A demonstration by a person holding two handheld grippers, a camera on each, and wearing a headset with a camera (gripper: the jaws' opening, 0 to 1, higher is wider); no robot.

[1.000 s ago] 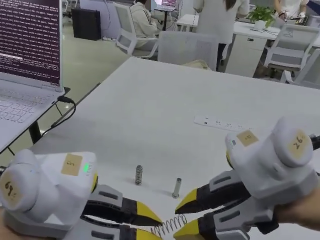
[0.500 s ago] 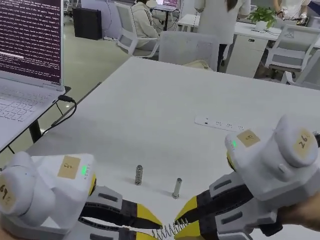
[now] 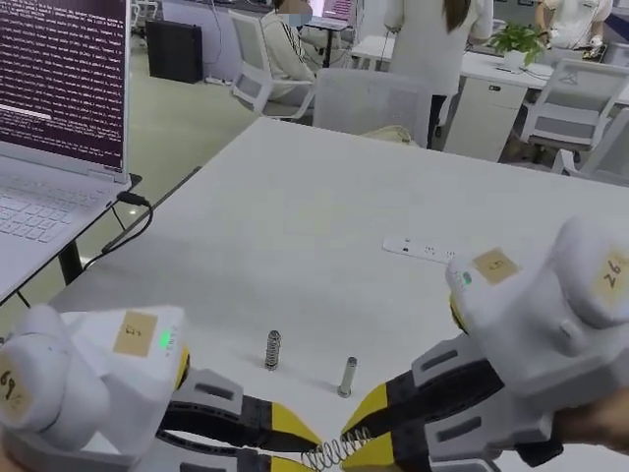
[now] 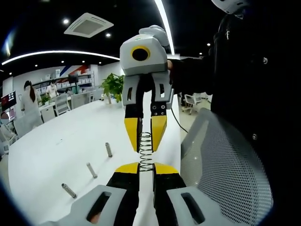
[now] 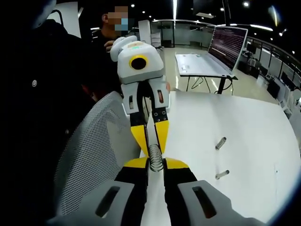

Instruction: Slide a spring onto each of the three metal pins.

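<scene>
Now, spring (image 4: pixel 146 153) between left gripper (image 4: pixel 146 166), right gripper (image 4: pixel 146 147)

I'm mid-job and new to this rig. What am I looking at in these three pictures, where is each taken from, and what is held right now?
No robot arm: a person holds a two-jaw tool in each hand. The head view comes from a headset camera looking down at the white table. The round gripper views come from a camera on each tool, looking along its jaws. The left tool and the right tool face each other, each pinching one end of a loose spring. The left gripper view shows three metal pins standing on the table. In the head view the loaded pin already wears a spring; the bare pin stands beside it. A power strip lies farther back.
</scene>
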